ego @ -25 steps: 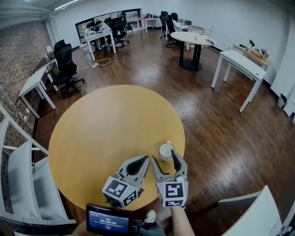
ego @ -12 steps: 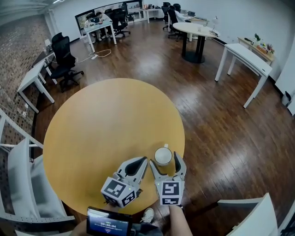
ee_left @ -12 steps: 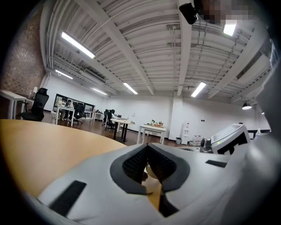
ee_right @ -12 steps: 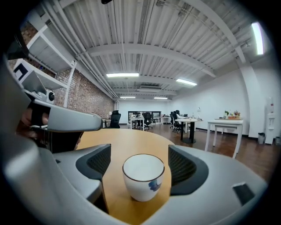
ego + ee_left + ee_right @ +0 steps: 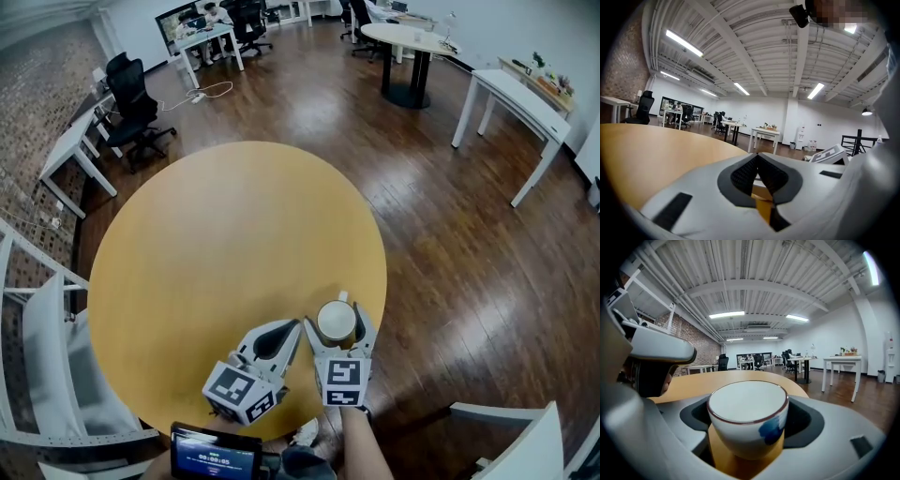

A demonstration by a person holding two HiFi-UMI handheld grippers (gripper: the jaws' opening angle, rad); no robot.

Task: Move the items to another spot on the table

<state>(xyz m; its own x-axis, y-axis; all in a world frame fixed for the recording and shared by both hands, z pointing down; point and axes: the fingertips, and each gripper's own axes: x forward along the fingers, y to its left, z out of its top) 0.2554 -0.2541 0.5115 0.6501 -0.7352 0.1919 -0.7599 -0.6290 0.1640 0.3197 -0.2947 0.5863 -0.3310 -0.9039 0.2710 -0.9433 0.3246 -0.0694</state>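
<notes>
Cup [image 5: 747, 420] now deeper in opening right claw [image 5: 334, 317]

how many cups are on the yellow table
1: the cup stands between the right tool's opening jaws, by the round table's near right edge. Nothing seems hidden.

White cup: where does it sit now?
Head view: the white cup stands at the near-right edge of the round table, between the opening jaws of the right gripper.

An open-plan office: white desks [image 5: 514, 89], black swivel chairs [image 5: 131, 101] (brick wall [image 5: 37, 89] alongside).
</notes>
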